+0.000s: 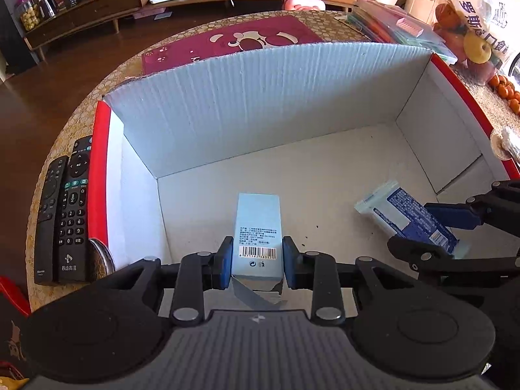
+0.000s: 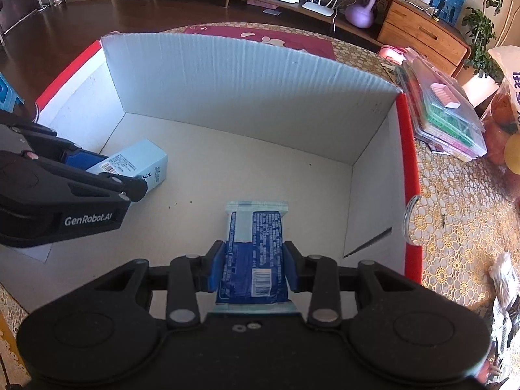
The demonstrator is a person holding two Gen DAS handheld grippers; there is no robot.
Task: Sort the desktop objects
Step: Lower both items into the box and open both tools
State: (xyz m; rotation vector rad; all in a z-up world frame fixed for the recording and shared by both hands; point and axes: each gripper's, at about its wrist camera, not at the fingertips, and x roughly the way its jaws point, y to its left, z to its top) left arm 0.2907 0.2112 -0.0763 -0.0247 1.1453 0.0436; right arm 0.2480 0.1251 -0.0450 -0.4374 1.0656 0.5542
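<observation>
Clamping a pale blue barcoded carton [image 1: 256, 227] between its blue pads, the left gripper [image 1: 257, 261] holds it inside the white cardboard box [image 1: 260, 97], while the right gripper [image 2: 254, 266] is closed on a blue-and-white sachet [image 2: 255, 247] to the carton's right in the same box. Beyond the red-edged box walls, two black remote controls [image 1: 63, 214] lie on the patterned tablecloth [image 2: 455, 201] at its left side, and a stack of clear plastic cases [image 2: 445, 113] sits at its right.
</observation>
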